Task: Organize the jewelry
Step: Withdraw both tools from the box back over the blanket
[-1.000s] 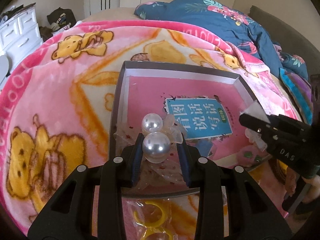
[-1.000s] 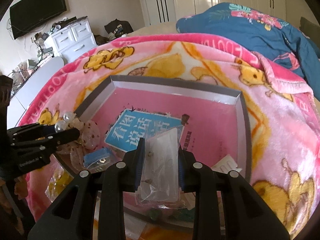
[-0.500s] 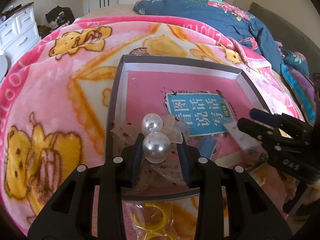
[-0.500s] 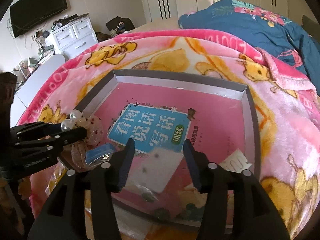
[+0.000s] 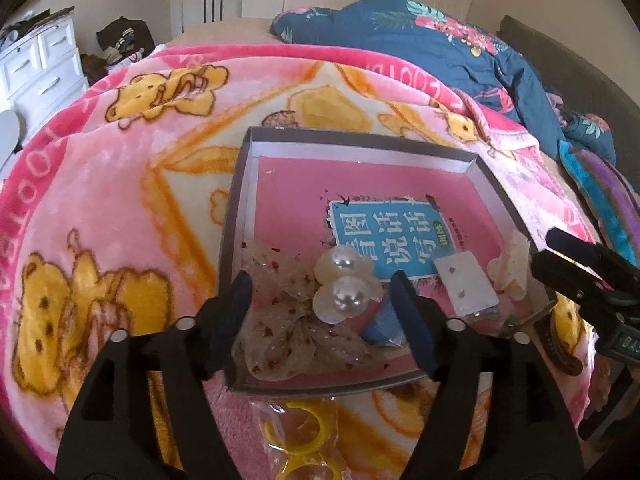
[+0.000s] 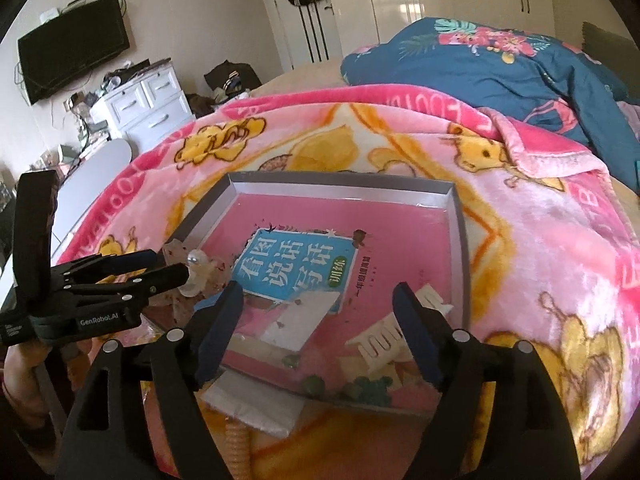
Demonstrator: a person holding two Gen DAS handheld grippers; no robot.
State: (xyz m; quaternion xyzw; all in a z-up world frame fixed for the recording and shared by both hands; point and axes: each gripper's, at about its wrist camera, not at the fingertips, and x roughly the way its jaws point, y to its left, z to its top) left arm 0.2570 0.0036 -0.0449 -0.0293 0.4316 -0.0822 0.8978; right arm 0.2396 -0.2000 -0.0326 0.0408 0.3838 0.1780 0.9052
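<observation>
1. Two pearls (image 5: 344, 280) on a sheer bow (image 5: 288, 320) lie in the tray (image 5: 360, 136), at its near left corner. The left gripper (image 5: 322, 308) has just opened wide and no longer pinches them: released, I judge.
2. Right view: the right gripper (image 6: 318, 320) has just spread wide too, nothing between its pads. The earring card (image 6: 304, 320) it held a second ago now lies in the tray, near its front edge, beside a white comb (image 6: 384, 340). Both pieces look delivered.
</observation>
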